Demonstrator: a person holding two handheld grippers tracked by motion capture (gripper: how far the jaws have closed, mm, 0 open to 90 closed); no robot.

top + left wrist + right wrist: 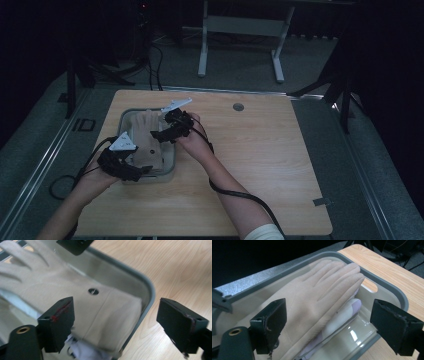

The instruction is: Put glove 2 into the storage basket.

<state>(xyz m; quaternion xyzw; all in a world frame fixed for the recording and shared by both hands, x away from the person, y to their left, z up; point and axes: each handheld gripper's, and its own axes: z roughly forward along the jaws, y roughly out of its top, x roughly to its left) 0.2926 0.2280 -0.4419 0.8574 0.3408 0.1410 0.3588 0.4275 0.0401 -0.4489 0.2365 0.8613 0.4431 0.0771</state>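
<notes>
Wooden table [260, 165], its left half carrying a clear tray [172, 162] with a grey rim, set near the left edge. Inside the tray: a beige glove [145, 132], fingers toward the far edge, cuff toward the near edge, lying over a pale white glove [344, 312] that shows beneath it. Left gripper [131, 172] at the tray's near end, jaws spread wide either side of the beige cuff and tray rim. Right gripper [161, 134] at the tray's right side, jaws apart above the glove, gripping nothing
</notes>
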